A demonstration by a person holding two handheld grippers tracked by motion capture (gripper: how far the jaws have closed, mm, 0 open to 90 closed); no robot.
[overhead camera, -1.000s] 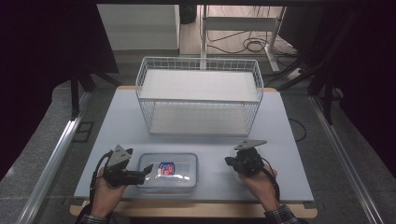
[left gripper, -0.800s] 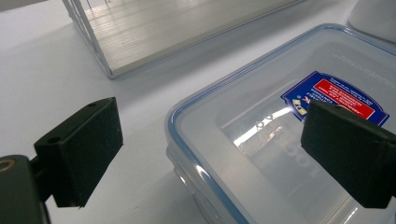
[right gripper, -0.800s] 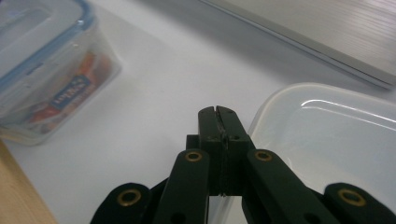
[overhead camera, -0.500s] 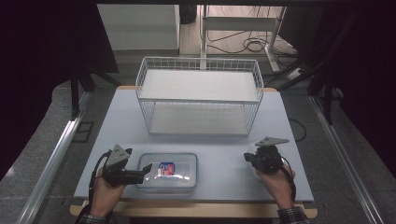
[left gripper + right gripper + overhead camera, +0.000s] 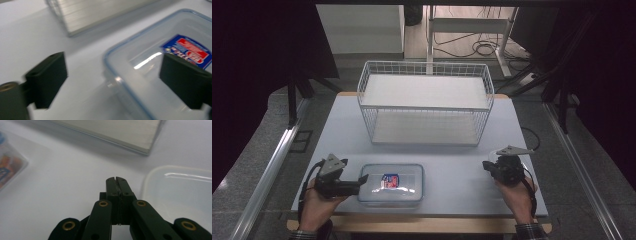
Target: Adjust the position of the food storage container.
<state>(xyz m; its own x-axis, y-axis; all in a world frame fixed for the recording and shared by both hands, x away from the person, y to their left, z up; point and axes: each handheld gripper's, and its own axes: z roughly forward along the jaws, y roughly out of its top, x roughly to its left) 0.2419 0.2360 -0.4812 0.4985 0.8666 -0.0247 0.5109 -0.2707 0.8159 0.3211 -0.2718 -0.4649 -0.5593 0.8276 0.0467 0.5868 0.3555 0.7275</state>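
A clear lidded plastic box [image 5: 392, 184] with a blue and red label lies near the table's front edge. My left gripper [image 5: 362, 181] is at its left end and stands open. In the left gripper view the box's corner [image 5: 140, 75] sits between the wide-apart jaws of that gripper [image 5: 115, 80], and one jaw lies over the lid. My right gripper [image 5: 486, 165] rests at the front right, apart from the box. Its jaws are pressed together on nothing in the right gripper view [image 5: 117, 179]. The box's edge [image 5: 10, 167] shows at the left there.
A white wire basket [image 5: 424, 102] stands at the middle back of the grey table [image 5: 342, 130]. Its base shows as a pale slab [image 5: 120, 132] in the right gripper view. A translucent white tray or lid [image 5: 180, 192] lies right of the right jaws.
My right gripper has moved to the right, away from the box, and stays shut. The left gripper has held its place at the box's left end.
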